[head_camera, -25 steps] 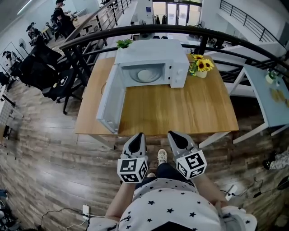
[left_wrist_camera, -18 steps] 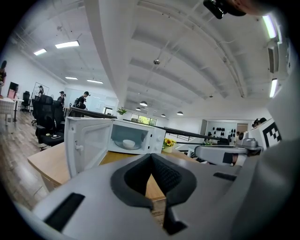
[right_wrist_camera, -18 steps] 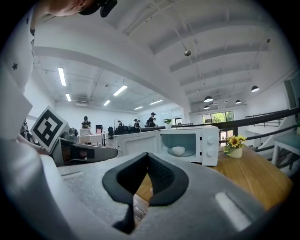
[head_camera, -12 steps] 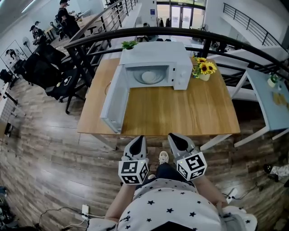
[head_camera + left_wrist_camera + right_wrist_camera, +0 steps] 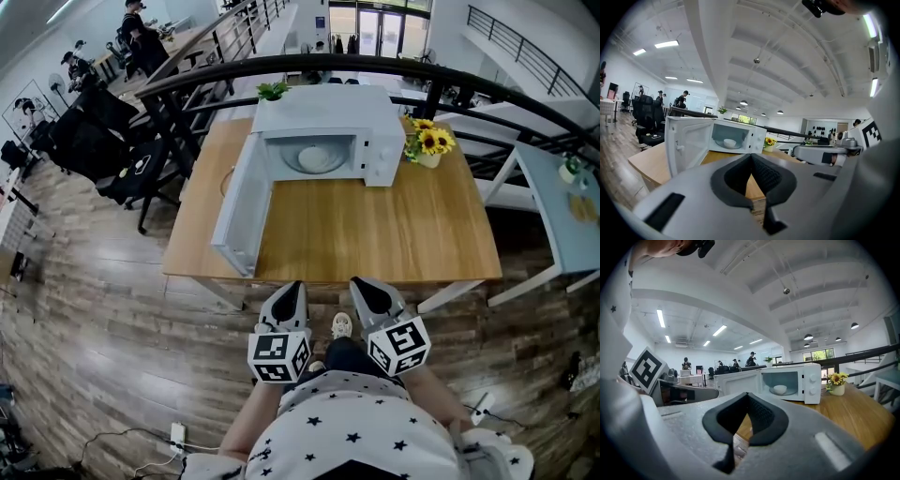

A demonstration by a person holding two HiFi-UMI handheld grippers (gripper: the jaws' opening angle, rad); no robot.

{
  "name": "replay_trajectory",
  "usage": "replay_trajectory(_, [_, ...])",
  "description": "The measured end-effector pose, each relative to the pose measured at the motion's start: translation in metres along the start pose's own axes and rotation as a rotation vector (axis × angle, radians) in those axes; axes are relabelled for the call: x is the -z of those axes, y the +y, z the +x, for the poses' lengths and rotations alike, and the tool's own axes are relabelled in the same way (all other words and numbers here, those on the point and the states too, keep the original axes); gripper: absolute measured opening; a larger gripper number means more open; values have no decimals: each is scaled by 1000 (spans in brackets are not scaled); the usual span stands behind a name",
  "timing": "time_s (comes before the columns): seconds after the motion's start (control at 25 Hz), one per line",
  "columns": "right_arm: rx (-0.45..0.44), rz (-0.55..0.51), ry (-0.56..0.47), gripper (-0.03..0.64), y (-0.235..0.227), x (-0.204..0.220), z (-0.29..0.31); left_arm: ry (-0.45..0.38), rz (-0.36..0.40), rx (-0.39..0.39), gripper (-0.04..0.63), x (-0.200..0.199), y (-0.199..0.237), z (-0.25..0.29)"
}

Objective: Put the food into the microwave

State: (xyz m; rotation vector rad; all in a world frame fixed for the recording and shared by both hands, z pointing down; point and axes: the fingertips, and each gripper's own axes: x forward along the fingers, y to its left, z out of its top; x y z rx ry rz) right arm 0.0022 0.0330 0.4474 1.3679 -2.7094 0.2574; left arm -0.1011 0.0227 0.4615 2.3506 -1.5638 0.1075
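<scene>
Left gripper and right gripper, jaws closed and empty, face the open microwave, a white bowl inside.

I see only a small drift in the head view. The wooden table, open microwave and sunflower pot now sit slightly further right in frame. The left gripper and right gripper sit a hair lower.

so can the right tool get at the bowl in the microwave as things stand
Probably, once it moves in. The door stands open and the table between is bare, so the bowl looks clear; but the right tool is shut and back off the table's near edge.
</scene>
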Motion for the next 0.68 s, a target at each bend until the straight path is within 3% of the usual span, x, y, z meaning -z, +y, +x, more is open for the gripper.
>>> replay_trajectory(0.68, [-11, 18, 2, 5, -1, -1, 15, 5, -7, 16, 3, -1, 7, 11])
